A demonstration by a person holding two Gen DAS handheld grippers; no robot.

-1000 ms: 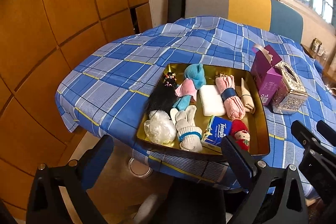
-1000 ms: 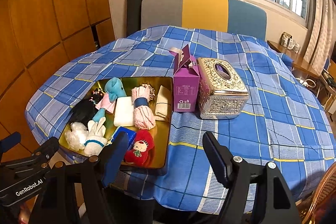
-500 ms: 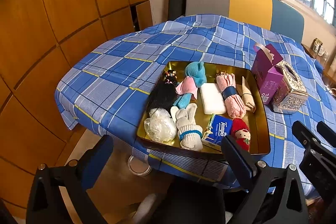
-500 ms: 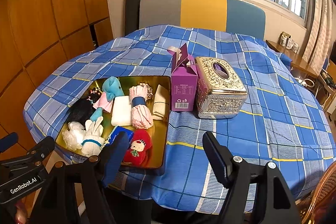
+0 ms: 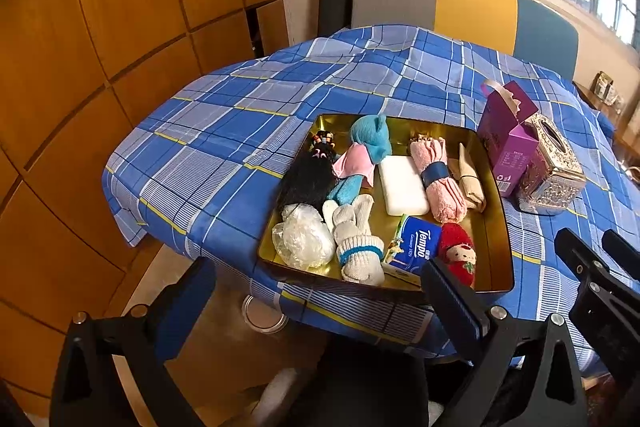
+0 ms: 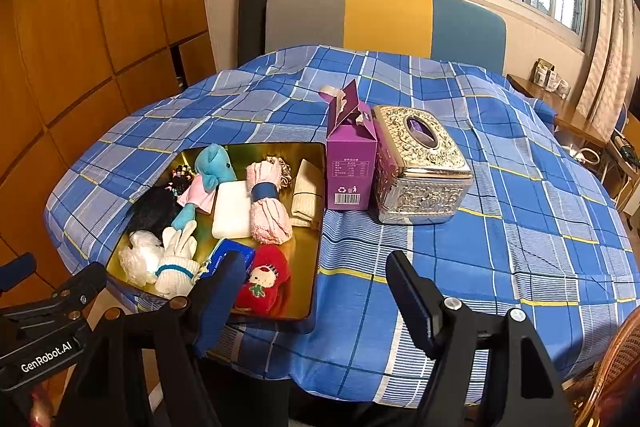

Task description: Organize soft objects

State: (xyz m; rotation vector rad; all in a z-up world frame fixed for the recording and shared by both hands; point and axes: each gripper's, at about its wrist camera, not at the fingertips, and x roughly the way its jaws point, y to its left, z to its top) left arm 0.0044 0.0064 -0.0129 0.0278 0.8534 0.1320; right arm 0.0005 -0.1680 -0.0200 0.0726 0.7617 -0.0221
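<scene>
Status: all the soft stuff is sitting inside the gold tray (image 5: 490, 187) at the near-left edge of the worktop (image 6: 500, 227). Nothing soft is lying loose on the cloth in either view.

In the tray, roughly in rows:
- back: blue plush (image 5: 370, 137), pink towel roll (image 5: 438, 183), beige cloth (image 5: 470, 179)
- middle: black wig (image 5: 306, 179), white sponge (image 5: 402, 185)
- front: plastic bag wad (image 5: 302, 237), white sock (image 5: 358, 245), tissue pack (image 5: 416, 245), red doll (image 5: 458, 253)

Items are lying side by side, mostly lengthwise, some touching; the wad is overlapping the wig's end. Purple box (image 6: 352, 167) and silver tissue box (image 6: 420, 167) are standing just right of the tray, touching each other.

Left tool (image 5: 316, 293) is hanging wide and empty, short of the tray's near edge. Right tool (image 6: 316, 287) is likewise spread wide, holding nothing, hovering low near the tray's front-right corner.

Judgement: this is fitting two readings. Either the tray is the sorted result and the job is essentially finishing, or the tray is the source pile and items are waiting to go elsewhere, e.g. to the bare cloth on the right. No other bin is showing, so I'm not calling it either way. Neither tool is committing to any item.
</scene>
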